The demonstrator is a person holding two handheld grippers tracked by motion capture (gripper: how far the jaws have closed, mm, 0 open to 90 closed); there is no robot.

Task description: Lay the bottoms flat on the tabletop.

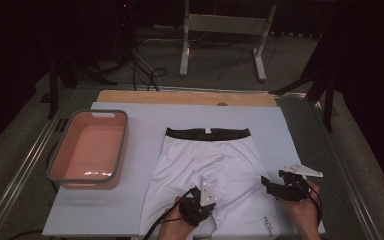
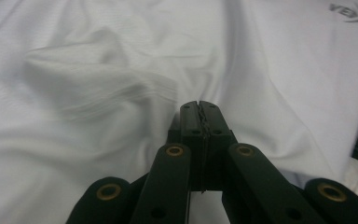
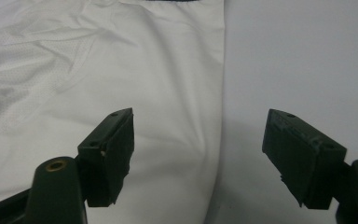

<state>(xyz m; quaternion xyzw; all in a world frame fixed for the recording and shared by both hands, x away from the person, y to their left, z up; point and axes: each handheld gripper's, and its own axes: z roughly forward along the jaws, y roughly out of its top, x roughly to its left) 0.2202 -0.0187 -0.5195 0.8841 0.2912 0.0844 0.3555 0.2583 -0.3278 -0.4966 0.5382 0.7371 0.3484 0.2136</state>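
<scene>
White shorts (image 1: 207,172) lie flat on the tabletop (image 1: 145,120), black waistband (image 1: 208,133) at twelve o'clock, legs running down toward six; my left gripper (image 1: 203,192) sits on the left leg near the crotch, at about seven o'clock of the garment; its fingers (image 2: 192,122) are pressed together, toothed faces meeting, tips down on the cloth, and whether a pinch of fabric is caught between them I cannot tell; folds bunch just beyond them; my right gripper (image 1: 271,184) rests at the outer edge of the right leg, around four o'clock; its fingers (image 3: 109,154) stand wide apart, straddling the hem edge, nothing gripped; a pink basin (image 1: 87,177) sits well apart at nine o'clock.
</scene>
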